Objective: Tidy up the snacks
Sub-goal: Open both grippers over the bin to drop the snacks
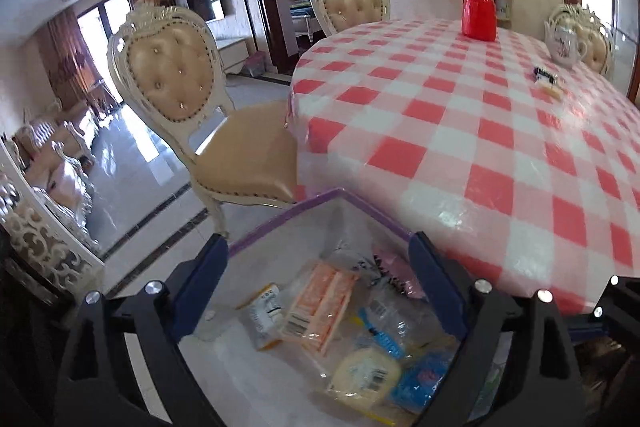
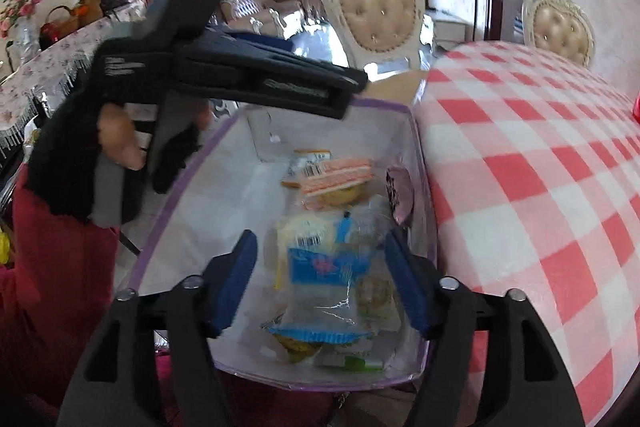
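A white box with a purple rim (image 1: 280,223) (image 2: 384,103) stands beside the table's edge. Inside lie several snack packets: an orange-and-white wafer pack (image 1: 320,307) (image 2: 336,171), a round pale cake (image 1: 366,373), a blue packet (image 1: 424,379) (image 2: 324,263) and a yellow one (image 1: 264,315). My left gripper (image 1: 318,239) is open above the box's far end, with nothing between its fingers. My right gripper (image 2: 320,235) is open too, hanging over the blue packet without touching it. A person's hand (image 2: 116,139) in a black sleeve holds the left tool over the box's left wall.
A round table with a red-and-white checked cloth (image 1: 480,147) (image 2: 540,187) lies to the right of the box. On it are a red jar (image 1: 479,11), a white teapot (image 1: 564,43) and small items (image 1: 546,75). A tufted chair (image 1: 224,131) (image 2: 380,15) stands beyond the box.
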Available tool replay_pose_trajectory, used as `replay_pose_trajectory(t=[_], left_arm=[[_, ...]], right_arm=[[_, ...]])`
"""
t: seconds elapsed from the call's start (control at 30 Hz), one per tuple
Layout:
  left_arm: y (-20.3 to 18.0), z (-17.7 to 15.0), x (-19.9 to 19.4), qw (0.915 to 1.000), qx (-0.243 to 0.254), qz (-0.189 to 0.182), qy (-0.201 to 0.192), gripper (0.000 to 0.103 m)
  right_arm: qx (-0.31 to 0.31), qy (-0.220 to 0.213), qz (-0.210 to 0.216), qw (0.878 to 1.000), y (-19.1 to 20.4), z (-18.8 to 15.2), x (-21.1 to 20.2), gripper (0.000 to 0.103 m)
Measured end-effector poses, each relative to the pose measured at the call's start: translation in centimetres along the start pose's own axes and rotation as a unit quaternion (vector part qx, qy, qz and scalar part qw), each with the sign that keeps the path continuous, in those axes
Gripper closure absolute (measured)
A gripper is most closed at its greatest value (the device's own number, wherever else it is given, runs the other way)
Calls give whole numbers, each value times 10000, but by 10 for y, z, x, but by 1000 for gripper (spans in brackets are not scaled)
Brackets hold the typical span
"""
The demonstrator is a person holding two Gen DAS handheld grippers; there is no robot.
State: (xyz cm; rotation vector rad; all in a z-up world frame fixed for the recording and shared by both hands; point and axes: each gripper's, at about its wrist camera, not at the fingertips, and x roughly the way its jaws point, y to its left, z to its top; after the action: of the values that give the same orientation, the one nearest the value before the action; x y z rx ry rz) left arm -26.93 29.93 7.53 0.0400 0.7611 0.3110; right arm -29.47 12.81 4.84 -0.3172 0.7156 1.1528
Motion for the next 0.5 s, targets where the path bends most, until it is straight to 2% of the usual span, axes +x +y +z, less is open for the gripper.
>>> replay_pose_trajectory(t=[0.1,0.17,0.27,0.33,0.4,0.43,0.5], left_arm=[[-1,5,4,9994,-251,214,-67,7],[-3,8,6,9985,-496,186,-125,7],[-11,13,9,9961,-835,-237,-155,6],[-25,18,11,9941,-1010,-371,-116,5],[-45,25,13,9921,-1097,-611,-54,3],[-62,31,16,9905,-1083,-852,3,3],[-91,44,22,9879,-1023,-1156,123,3]], right_arm=[[163,-163,-203,9995,-17,1,-12,29],[352,-270,-398,9982,-36,0,-22,29],[834,-484,-730,9927,-76,-5,-43,27],[1187,-619,-939,9865,-108,-12,-60,26],[1517,-726,-1157,9789,-139,-22,-76,25],[1673,-765,-1272,9747,-154,-28,-84,25],[1821,-796,-1683,9655,-182,-37,-98,25]])
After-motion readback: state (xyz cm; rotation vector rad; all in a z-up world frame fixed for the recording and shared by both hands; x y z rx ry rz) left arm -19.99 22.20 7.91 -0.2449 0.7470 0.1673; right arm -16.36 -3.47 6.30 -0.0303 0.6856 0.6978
